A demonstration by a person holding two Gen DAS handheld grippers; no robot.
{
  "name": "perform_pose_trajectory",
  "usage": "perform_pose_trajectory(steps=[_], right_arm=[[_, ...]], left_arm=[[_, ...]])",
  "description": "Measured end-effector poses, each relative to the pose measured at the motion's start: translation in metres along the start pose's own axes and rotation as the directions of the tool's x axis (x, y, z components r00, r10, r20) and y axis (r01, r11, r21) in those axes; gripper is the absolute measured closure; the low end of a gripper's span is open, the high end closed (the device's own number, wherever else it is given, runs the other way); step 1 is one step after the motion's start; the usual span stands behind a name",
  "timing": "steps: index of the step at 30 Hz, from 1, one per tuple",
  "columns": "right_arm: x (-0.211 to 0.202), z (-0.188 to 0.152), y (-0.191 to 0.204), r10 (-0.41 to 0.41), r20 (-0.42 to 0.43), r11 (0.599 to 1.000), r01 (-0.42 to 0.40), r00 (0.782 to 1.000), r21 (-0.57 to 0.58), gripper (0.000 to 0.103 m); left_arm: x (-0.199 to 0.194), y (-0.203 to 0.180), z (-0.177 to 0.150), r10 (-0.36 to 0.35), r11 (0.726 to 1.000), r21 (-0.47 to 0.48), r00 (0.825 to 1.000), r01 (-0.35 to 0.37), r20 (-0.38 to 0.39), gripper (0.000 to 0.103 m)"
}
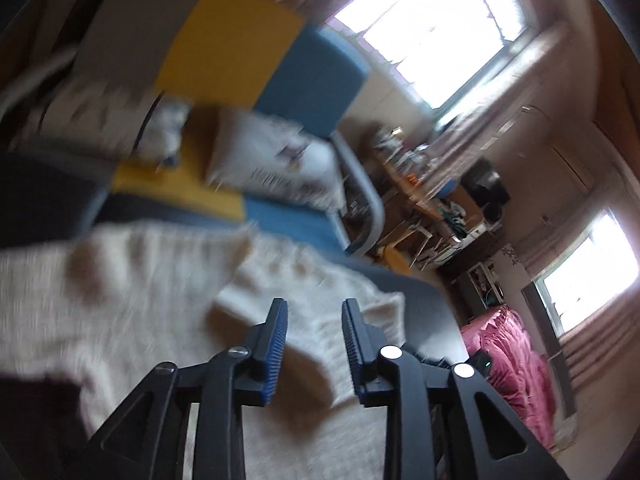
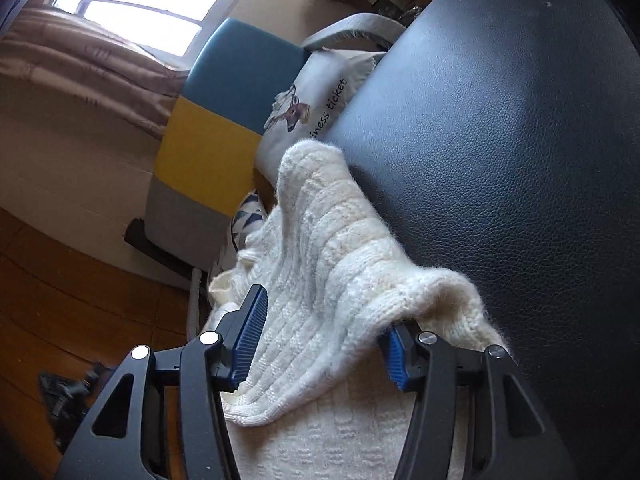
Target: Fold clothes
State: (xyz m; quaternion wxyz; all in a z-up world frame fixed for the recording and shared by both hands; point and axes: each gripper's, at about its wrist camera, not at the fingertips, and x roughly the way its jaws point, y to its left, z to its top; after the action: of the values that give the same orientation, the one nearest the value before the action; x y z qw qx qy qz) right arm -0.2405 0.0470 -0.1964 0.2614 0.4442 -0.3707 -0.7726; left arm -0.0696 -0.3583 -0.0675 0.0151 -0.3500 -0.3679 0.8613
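Observation:
A cream knitted sweater [image 2: 320,240] lies along the edge of a black leather-look table [image 2: 500,160]. My right gripper [image 2: 326,312] straddles a raised fold of it. The knit fills the gap between the blue pads [image 2: 252,332] and drapes over the right fingertip, and it does not look squeezed. The left wrist view is blurred. There my left gripper [image 1: 315,304] hangs open above the sweater [image 1: 140,280], with a clear gap between its fingers and nothing in it.
A blue, yellow and grey sofa [image 2: 208,152] stands beyond the table with a printed white pillow [image 2: 316,96] on it. Wooden floor [image 2: 60,280] lies at left with a dark object [image 2: 68,392] on it. A cluttered desk [image 1: 420,184] and pink bedding [image 1: 508,352] lie farther off.

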Motion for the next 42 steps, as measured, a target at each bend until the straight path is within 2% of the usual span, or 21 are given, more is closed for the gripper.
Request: perform_pose_trajectory(steps=[3, 4, 7, 11, 16, 25, 27, 29, 31, 32, 34, 37, 40, 42], right_arm=[[-0.002, -0.002, 0.001, -0.017, -0.005, 1.000, 0.017, 1.000, -0.023, 0.047], [-0.003, -0.002, 0.002, -0.021, -0.007, 0.999, 0.021, 1.000, -0.028, 0.047], [-0.004, -0.002, 0.002, -0.026, -0.014, 0.999, 0.025, 1.000, -0.036, 0.047], [-0.005, 0.000, -0.001, -0.020, -0.017, 1.000, 0.019, 1.000, -0.025, 0.047], [-0.003, 0.002, -0.001, -0.027, -0.021, 0.999, 0.027, 0.999, -0.036, 0.047], [-0.001, 0.004, 0.001, -0.041, -0.020, 0.997, 0.039, 0.999, -0.065, 0.047], [0.001, 0.004, 0.003, -0.058, -0.017, 0.995, 0.056, 0.998, -0.081, 0.047], [0.001, 0.004, 0.004, -0.090, -0.014, 0.991, 0.088, 0.996, -0.096, 0.050], [0.000, 0.005, 0.005, -0.121, -0.011, 0.987, 0.119, 0.993, -0.111, 0.067], [0.000, 0.005, 0.005, -0.137, -0.009, 0.984, 0.135, 0.991, -0.119, 0.079], [0.000, 0.006, 0.002, -0.147, -0.007, 0.983, 0.145, 0.989, -0.112, 0.081], [0.000, 0.006, 0.000, -0.156, -0.007, 0.982, 0.154, 0.988, -0.109, 0.081], [0.001, 0.005, 0.002, -0.168, -0.005, 0.979, 0.166, 0.986, -0.117, 0.081], [0.001, 0.006, 0.003, -0.172, -0.002, 0.979, 0.170, 0.985, -0.115, 0.081]], left_arm=[[0.021, 0.033, -0.016, -0.042, 0.991, -0.133, 0.995, 0.030, -0.089, 0.069], [0.027, 0.041, -0.020, -0.058, 0.985, -0.170, 0.994, 0.041, -0.096, 0.068], [0.046, 0.056, -0.029, -0.109, 0.958, -0.274, 0.989, 0.080, -0.095, 0.068], [0.067, 0.053, -0.023, -0.141, 0.941, -0.321, 0.988, 0.112, -0.067, 0.067], [0.090, 0.049, -0.009, -0.106, 0.932, -0.354, 0.992, 0.074, -0.071, 0.067], [0.109, 0.065, -0.013, -0.052, 0.892, -0.452, 0.994, 0.000, -0.101, 0.067], [0.117, 0.066, -0.010, -0.021, 0.893, -0.450, 0.996, -0.022, -0.091, 0.069], [0.117, 0.062, -0.009, 0.019, 0.907, -0.418, 0.997, -0.046, -0.068, 0.095], [0.115, 0.055, -0.008, 0.065, 0.926, -0.369, 0.997, -0.076, -0.042, 0.097], [0.112, 0.050, -0.007, 0.090, 0.939, -0.331, 0.996, -0.093, -0.026, 0.097], [0.100, 0.038, -0.005, 0.143, 0.960, -0.246, 0.990, -0.133, 0.022, 0.098], [0.079, 0.021, -0.003, 0.193, 0.975, -0.128, 0.976, -0.181, 0.097, 0.098], [0.056, -0.006, 0.003, 0.216, 0.975, 0.021, 0.959, -0.223, 0.183, 0.098], [0.044, -0.030, 0.016, 0.195, 0.968, 0.106, 0.948, -0.227, 0.250, 0.098]])
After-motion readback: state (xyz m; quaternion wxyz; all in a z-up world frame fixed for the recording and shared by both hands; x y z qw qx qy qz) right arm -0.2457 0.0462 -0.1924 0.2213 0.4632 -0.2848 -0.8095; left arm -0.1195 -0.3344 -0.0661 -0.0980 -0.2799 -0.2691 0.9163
